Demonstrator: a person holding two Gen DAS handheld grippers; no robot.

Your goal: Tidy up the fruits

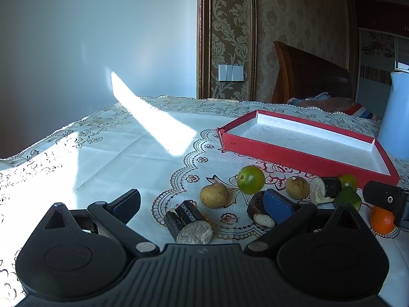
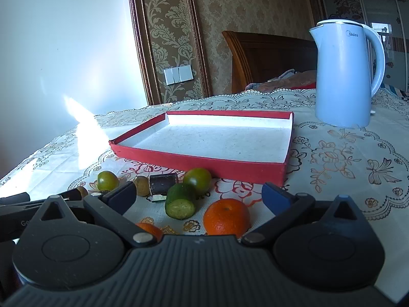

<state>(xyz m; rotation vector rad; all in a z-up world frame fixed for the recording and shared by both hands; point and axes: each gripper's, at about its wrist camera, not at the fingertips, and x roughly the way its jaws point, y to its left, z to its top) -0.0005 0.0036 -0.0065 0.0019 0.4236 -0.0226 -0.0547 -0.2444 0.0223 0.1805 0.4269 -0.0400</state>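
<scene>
Both tongs are held wide open and nothing is gripped. The left tongs are poised low over a short dark cut stick, while the right tongs are aimed at an orange. The fruit is scattered on the tablecloth just at 6 o'clock of the empty red tray.

Several slips can be foreseen. The orange, being round and smooth, may be squeezed out sideways if it is pinched off centre, and a second orange at 8 o'clock of it could be nudged. The cucumber piece at 10 o'clock may be rolled into the green fruits. The tray's near wall could be clipped on a low carry. The kettle, at 1 o'clock, is well apart.
</scene>
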